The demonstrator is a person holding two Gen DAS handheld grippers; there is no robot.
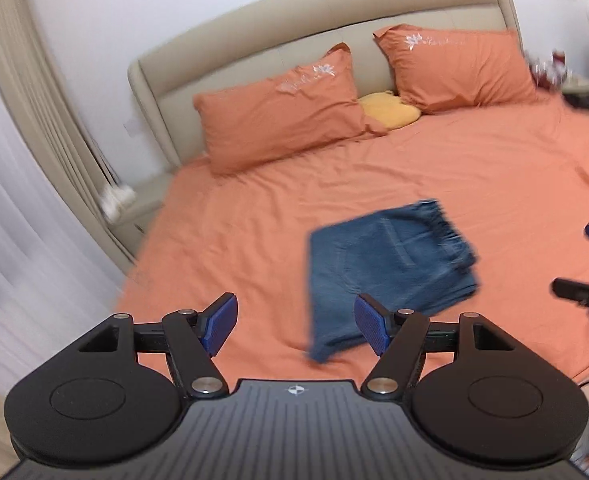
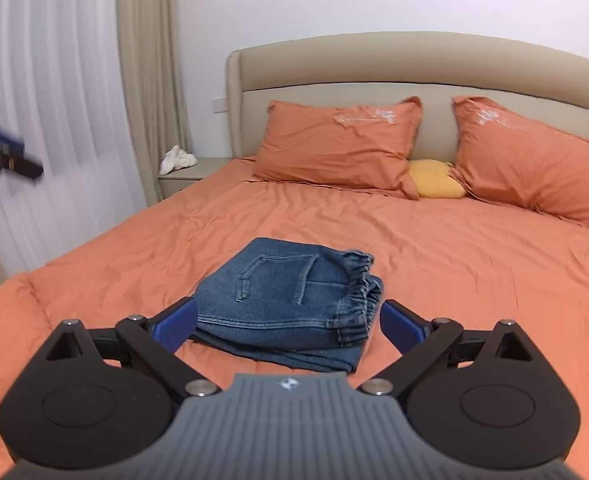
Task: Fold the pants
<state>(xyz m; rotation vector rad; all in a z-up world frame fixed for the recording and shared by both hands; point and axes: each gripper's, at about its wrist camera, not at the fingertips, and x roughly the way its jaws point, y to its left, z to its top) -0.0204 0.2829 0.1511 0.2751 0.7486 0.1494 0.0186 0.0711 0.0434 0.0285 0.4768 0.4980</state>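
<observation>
Blue denim pants [image 2: 290, 300] lie folded in a compact stack on the orange bed sheet [image 2: 474, 280], back pocket and elastic waistband up. In the left wrist view the pants [image 1: 390, 264] lie ahead and to the right. My left gripper [image 1: 296, 330] is open and empty above the sheet, to the left of the pants. My right gripper [image 2: 290, 326] is open and empty, its blue pads either side of the stack's near edge, not touching. The right gripper's tips also show in the left wrist view [image 1: 586, 264], and the left gripper shows blurred in the right wrist view [image 2: 2, 152].
Two orange pillows [image 2: 338, 144] [image 2: 530, 156] and a small yellow cushion [image 2: 434, 184] lean on the beige headboard [image 2: 414, 60]. A bedside table [image 2: 190, 172] with a white cloth stands at the left, beside curtains [image 2: 54, 120].
</observation>
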